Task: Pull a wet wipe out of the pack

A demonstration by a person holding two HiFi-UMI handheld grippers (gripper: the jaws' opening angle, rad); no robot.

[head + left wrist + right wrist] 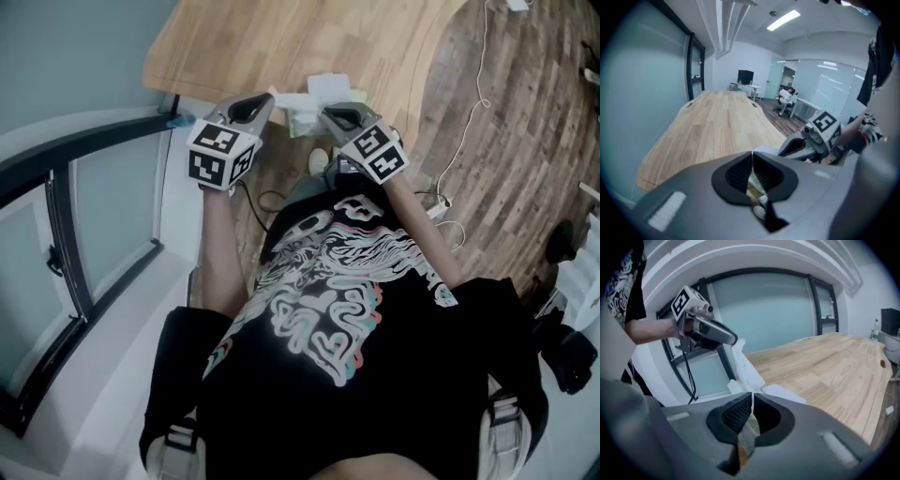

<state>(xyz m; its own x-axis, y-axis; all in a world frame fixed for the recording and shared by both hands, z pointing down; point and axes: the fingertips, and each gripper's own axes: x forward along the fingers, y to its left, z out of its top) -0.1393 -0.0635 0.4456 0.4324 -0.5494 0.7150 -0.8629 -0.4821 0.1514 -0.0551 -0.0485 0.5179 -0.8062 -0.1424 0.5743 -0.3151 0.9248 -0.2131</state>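
The wet wipe pack (307, 118) lies at the near edge of the wooden table (281, 37), between my two grippers. My right gripper (752, 399) is shut on the pack (749, 434), whose greenish wrapper shows between the pads. A white flap (785, 393) lies just beyond them. My left gripper (736, 340) hangs up and to the left of the pack, shut on a white wipe (743, 359) that stretches from its tip down to the pack. In the left gripper view the left gripper (752, 157) has its jaws together, and the right gripper (787, 146) sits close on its right.
Glass partitions with black frames (66, 234) stand to the left of the table. The tabletop (717, 126) runs far ahead. A person (786, 96) sits on a chair at the far end near a monitor (745, 76). A white cable (473, 103) lies on the floor to the right.
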